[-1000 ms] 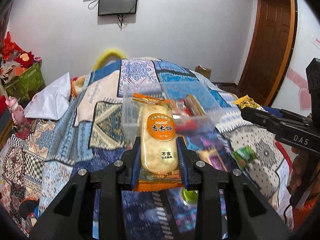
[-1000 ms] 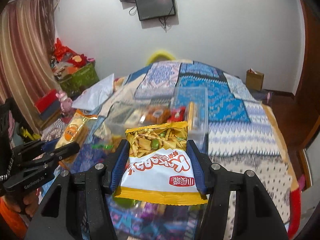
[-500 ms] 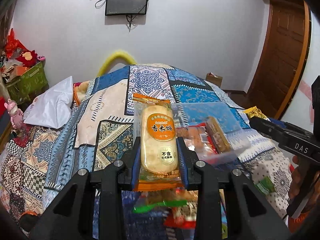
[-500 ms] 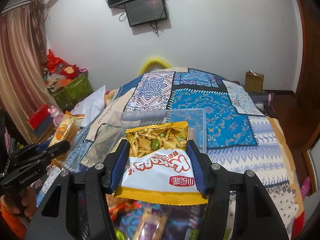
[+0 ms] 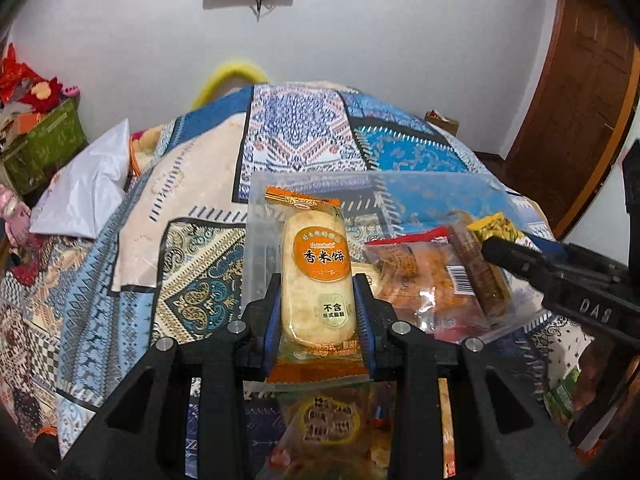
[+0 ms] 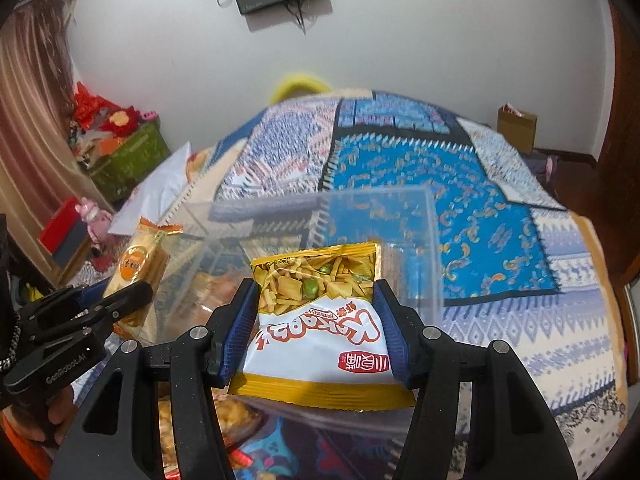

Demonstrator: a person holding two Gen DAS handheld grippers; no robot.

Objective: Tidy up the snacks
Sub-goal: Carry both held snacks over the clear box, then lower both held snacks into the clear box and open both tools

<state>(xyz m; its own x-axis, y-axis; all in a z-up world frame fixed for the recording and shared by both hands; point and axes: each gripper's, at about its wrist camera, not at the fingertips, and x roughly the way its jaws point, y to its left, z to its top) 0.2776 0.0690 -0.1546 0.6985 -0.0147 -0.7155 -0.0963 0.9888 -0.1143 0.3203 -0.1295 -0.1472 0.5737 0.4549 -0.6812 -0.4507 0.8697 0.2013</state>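
Two grippers, each holding one snack pack. The left gripper (image 5: 318, 312) has its fingers clamped on an orange-labelled rice cracker pack (image 5: 316, 280), upright, over the near-left wall of one clear plastic bin (image 5: 400, 184) on the bed (image 5: 120, 240). The right gripper (image 6: 316, 332) grips a white-and-yellow Kakada snack bag (image 6: 320, 320) at 3 o'clock of the cracker pack, above the bin.

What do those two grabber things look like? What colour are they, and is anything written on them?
Both are black plastic. The left gripper and right gripper each have two chunky arms with silver screws and ribbed blue pads on the fingers. White letters read "DAS" on the right one, "GenRobot.AI" on the left. An orange sleeve shows.
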